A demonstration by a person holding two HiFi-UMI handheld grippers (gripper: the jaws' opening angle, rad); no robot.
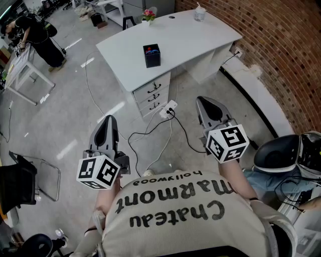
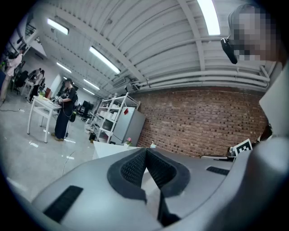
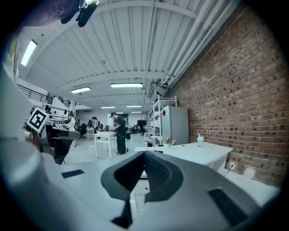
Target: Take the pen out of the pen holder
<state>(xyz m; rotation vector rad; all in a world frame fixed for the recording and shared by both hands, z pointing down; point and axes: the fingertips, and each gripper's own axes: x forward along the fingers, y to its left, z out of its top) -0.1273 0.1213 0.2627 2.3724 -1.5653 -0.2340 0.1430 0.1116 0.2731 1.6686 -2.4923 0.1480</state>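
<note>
black pen holder (image 1: pixel 152 56); white desk (image 1: pixel 200 37); red-brick wall (image 1: pixel 281 50)

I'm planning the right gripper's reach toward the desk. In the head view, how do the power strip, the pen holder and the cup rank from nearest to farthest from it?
From the right gripper:
1. Power strip: on the floor just to its left, below the drawers.
2. Pen holder: mid-desk, ahead and to the left.
3. Cup: at the desk's far end.
</note>
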